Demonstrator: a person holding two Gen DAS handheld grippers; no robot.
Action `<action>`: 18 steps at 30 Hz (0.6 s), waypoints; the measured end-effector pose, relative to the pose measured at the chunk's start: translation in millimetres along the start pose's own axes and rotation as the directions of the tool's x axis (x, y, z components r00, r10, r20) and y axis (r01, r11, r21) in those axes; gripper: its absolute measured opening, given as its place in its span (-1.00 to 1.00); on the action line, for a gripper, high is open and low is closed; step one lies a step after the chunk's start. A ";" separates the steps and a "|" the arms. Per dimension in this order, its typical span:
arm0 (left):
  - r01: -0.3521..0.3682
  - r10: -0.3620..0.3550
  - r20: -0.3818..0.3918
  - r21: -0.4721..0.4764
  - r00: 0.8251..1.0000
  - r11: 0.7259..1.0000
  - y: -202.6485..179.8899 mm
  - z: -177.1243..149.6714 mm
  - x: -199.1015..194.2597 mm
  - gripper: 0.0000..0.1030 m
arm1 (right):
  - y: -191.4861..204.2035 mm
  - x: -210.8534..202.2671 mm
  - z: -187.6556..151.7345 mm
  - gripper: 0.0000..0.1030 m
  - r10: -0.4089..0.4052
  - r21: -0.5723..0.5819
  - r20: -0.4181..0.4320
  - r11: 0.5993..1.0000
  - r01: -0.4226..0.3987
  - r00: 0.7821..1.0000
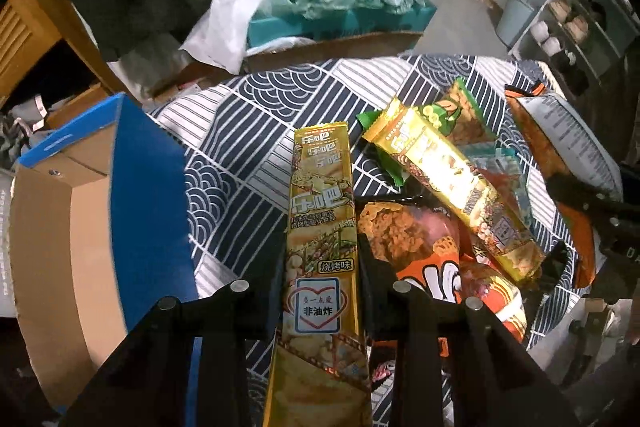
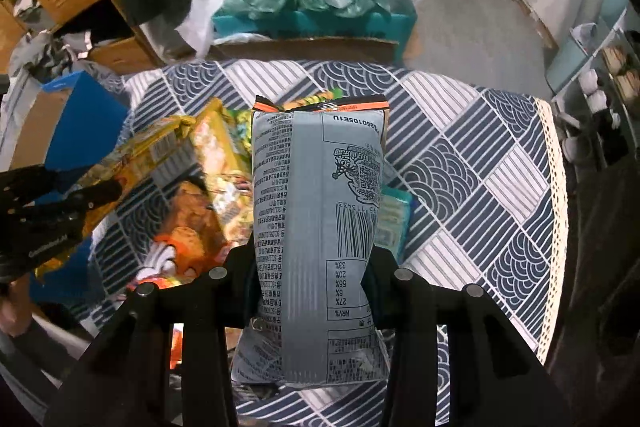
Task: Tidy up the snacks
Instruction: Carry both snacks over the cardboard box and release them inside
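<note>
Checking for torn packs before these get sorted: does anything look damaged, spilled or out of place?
No tears or spills show. The loose snacks lie criss-crossed in a heap on the patterned cloth. The left gripper holds a long yellow pack; the right gripper holds a grey-backed bag with its print upside down.

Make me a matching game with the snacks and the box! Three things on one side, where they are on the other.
Things:
1. long gold snack pack
2. grey snack bag
3. blue cardboard box

Places:
A. beside the table, at its left edge
B. gripped by the right gripper
C. gripped by the left gripper

Pairs: 1-C, 2-B, 3-A
</note>
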State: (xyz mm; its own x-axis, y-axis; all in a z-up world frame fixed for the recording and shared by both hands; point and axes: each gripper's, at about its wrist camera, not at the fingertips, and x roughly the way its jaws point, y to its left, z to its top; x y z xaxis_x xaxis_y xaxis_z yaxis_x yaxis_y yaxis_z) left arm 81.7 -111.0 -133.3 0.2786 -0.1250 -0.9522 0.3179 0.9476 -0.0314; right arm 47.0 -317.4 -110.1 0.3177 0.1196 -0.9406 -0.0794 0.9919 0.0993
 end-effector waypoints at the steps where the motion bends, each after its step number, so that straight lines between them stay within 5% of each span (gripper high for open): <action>1: 0.002 -0.002 0.009 -0.002 1.000 1.000 -3.1 -6.2 -8.8 -0.38 | 4.1 -2.7 0.5 -0.22 0.001 -0.006 0.007 1.000 -0.001 1.000; 18: -0.010 0.023 0.171 -0.074 0.985 0.997 56.3 -31.8 -98.7 -0.38 | 85.7 -40.7 11.9 -0.22 0.091 -0.109 0.081 0.991 -0.082 0.993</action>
State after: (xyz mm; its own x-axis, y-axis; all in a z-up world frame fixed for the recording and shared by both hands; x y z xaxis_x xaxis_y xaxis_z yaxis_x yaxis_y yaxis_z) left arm 43.3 -35.9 -50.8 0.4368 -0.1517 -0.8867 0.2471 0.9680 -0.0439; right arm 38.5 -236.7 -59.5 0.3846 0.2125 -0.8983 -0.2075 0.9681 0.1401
